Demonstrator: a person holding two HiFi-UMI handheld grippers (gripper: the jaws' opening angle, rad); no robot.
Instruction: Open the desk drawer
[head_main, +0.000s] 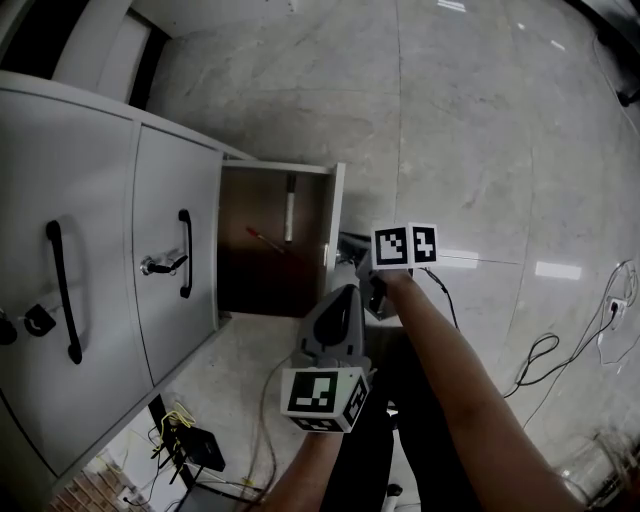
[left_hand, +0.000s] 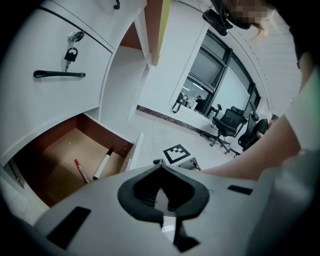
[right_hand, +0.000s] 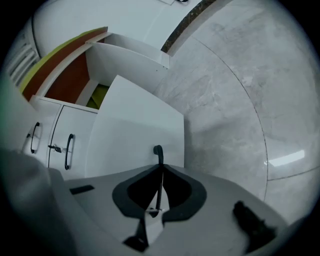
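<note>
**Q:** Desk drawer (head_main: 255, 278): where is it, and how will it handle?

**A:** It is the end drawer of the white cabinet (head_main: 90, 200), which fills the left of the head view. The drawer already stands well out to the right, with its brown inside showing. A red pen (head_main: 265, 240) and a white marker (head_main: 289, 208) lie loose inside, apart from each other. Expect a stiff, rigid box on runners. With so little in it, it will likely feel light. The pens may roll if you jerk it.

**Q:** Where should you take hold?

**A:** Take the thin black handle (right_hand: 158, 150) on the white front panel (head_main: 335, 225). Grip near its middle so the pull runs straight and the drawer does not twist.

**Q:** And the tools?

**A:** Your right gripper (right_hand: 161, 169) is clamped on that handle, and the black bar runs between its closed jaws. Your left gripper (left_hand: 160, 166) hangs near the right one, on the near side. Its jaws are together with nothing between them, and it is apart from the drawer.
</note>
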